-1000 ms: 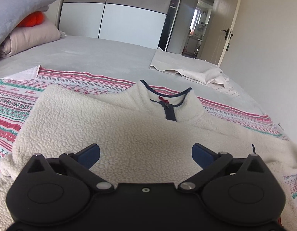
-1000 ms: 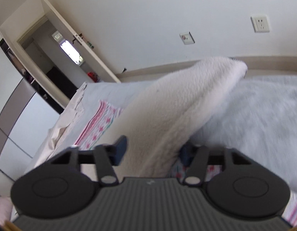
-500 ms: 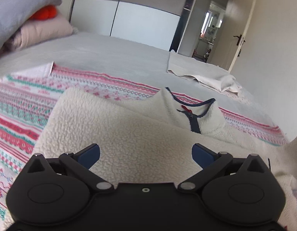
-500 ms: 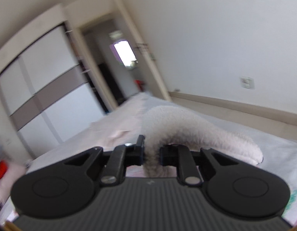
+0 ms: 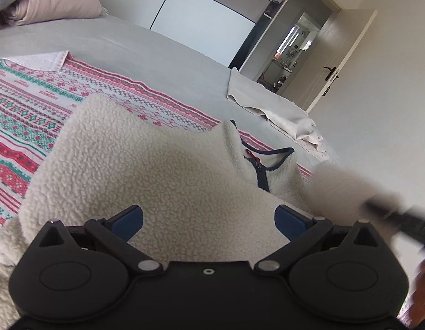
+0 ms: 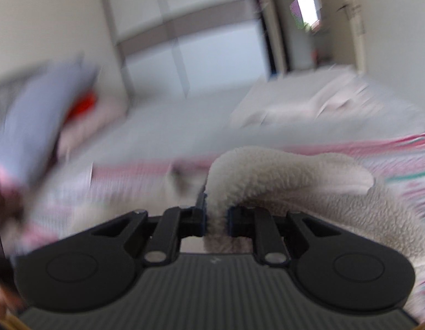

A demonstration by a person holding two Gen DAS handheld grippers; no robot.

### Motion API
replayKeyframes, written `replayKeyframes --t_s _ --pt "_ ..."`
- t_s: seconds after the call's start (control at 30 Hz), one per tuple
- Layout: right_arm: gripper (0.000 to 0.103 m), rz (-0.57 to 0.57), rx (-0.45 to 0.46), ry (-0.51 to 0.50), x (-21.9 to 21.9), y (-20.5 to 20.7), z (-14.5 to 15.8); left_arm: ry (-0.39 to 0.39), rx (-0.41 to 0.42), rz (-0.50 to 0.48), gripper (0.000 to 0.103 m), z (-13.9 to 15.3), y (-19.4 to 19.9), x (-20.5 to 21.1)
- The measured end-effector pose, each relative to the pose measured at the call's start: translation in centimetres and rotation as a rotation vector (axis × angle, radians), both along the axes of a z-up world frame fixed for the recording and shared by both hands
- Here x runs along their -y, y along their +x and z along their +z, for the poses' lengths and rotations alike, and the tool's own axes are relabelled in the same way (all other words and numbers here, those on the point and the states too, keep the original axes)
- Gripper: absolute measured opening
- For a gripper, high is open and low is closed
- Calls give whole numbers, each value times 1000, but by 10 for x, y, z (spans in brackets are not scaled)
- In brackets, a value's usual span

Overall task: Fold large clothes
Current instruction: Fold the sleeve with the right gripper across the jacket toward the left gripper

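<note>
A cream fleece jacket (image 5: 163, 170) with a navy-trimmed zip collar (image 5: 263, 170) lies on the bed over a striped patterned blanket (image 5: 25, 115). My left gripper (image 5: 208, 218) hovers low over the jacket's body, jaws wide open, with fleece bulging between the blue pads. My right gripper (image 6: 216, 220) is shut on a fleece sleeve (image 6: 281, 170), which arches up out of the jaws and trails off to the right. In the left wrist view that sleeve (image 5: 336, 187) and the right gripper's dark body (image 5: 399, 214) show as a blur at the right edge.
The grey bedsheet (image 5: 130, 46) stretches beyond the blanket. A folded beige cloth (image 5: 273, 110) lies near the bed's far right edge. Stacked pillows and bedding (image 5: 55, 8) sit at the far left. A wardrobe (image 5: 198, 11) and an open door (image 5: 336, 55) stand behind.
My right gripper closed on the sleeve, lifted it and swung it fast across the bed, rolling as it went. The left gripper drifted sideways over the jacket, staying open.
</note>
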State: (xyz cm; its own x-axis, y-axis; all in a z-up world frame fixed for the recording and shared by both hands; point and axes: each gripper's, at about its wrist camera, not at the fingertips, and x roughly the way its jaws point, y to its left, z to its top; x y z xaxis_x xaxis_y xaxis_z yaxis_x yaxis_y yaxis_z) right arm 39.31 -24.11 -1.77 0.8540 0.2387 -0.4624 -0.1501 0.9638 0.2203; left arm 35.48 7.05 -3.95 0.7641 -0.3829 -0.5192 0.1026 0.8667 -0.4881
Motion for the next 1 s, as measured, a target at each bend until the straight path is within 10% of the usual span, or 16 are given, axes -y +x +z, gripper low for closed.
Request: replayKeyframes --t_s 0.13,0.23,0.47,0.63,0.9,1.0 --pt "18 102 -119 -238 -69 -4 -45 -15 11 -22 103 1 -1 2" --pt "43 145 -147 -306 -89 -22 -57 -28 23 -51 103 2 -2 5" --pt "61 167 -69 -105 -49 -72 -10 -11 81 -236 103 12 -13 35" --pt "65 11 -13 137 25 -97 -17 155 123 -369 103 16 -34 95" --pt "69 -179 -14 80 72 -91 -9 415 172 -276 100 23 -25 178" --pt "69 -222 -24 148 96 -99 -16 443 212 -209 70 29 -16 177"
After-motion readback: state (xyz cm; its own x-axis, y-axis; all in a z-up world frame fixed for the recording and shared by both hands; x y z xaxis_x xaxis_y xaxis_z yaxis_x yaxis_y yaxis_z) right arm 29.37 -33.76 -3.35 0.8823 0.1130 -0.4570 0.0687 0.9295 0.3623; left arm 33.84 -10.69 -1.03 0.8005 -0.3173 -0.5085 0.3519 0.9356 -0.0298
